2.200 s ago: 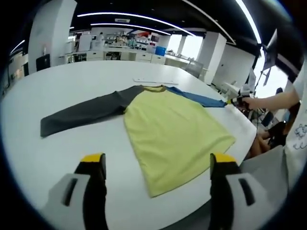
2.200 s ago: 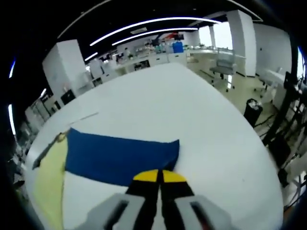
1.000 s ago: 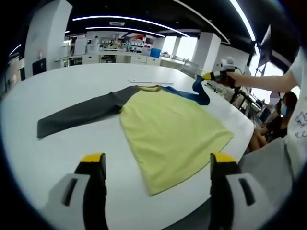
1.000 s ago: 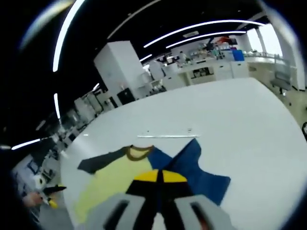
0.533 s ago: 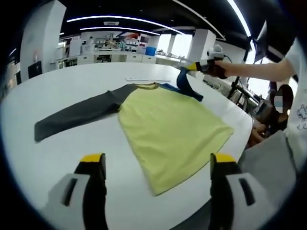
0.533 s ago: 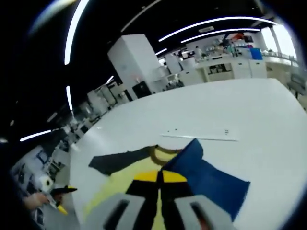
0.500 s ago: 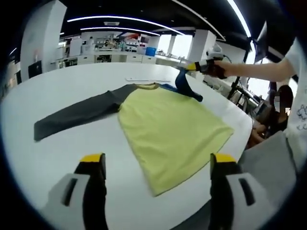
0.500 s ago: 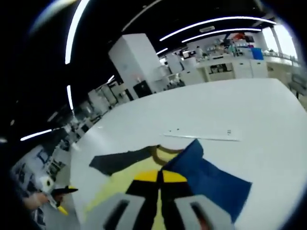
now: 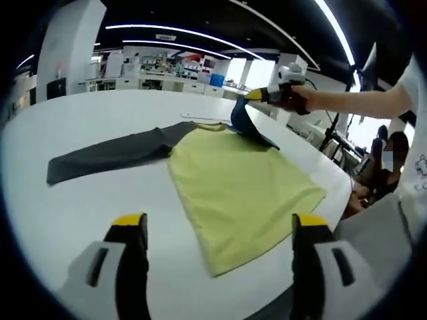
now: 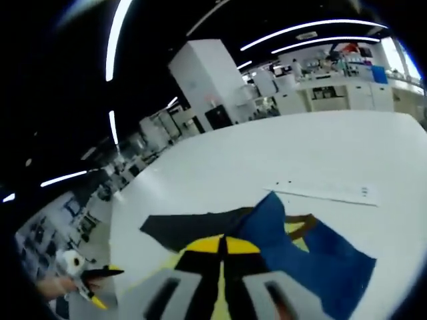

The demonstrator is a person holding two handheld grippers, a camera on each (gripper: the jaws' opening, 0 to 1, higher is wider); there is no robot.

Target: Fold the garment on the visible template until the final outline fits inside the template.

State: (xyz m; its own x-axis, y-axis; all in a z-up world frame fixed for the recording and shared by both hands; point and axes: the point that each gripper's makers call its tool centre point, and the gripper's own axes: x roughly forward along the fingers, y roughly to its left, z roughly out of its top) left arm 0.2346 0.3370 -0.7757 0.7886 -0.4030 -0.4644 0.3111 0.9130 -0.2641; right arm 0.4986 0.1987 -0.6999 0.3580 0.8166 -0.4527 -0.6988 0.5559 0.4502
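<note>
Sleeve fold in progress. Right gripper [image 9: 255, 95] is clamped on the cuff of the blue sleeve [image 9: 248, 128], lifted off the table [image 9: 80, 117] and held above the collar end of the shirt [image 9: 237, 187]. In the right gripper view the yellow-tipped jaws meet with blue cloth pinched between them; the sleeve hangs from the grip back to its shoulder seam.

Shirt lies flat on the white table: yellow body [image 9: 233, 193] in the middle, grey sleeve [image 9: 110, 152] stretched straight out from the far shoulder, away from the blue one. Collar [image 10: 293, 223] sits just beside the raised blue cloth.

Left gripper [image 9: 217, 227] hovers off the hem end of the shirt, jaws wide apart, holding nothing. In the right gripper view it shows small beyond the shirt's hem [image 10: 93, 283].

Key relation: the blue sleeve's long axis runs from its shoulder up to the right gripper, and the yellow body lies below and past that shoulder, toward the grey sleeve. My read: next move carries the cuff across the body toward the grey side and lays it down flat, shoulder seam acting as hinge. Right gripper owns that; left is nearer the hem and grey sleeve, so that side falls to it.

No template outline that I can make out on the table; a thin pale strip [image 10: 327, 192] lies beyond the collar.
</note>
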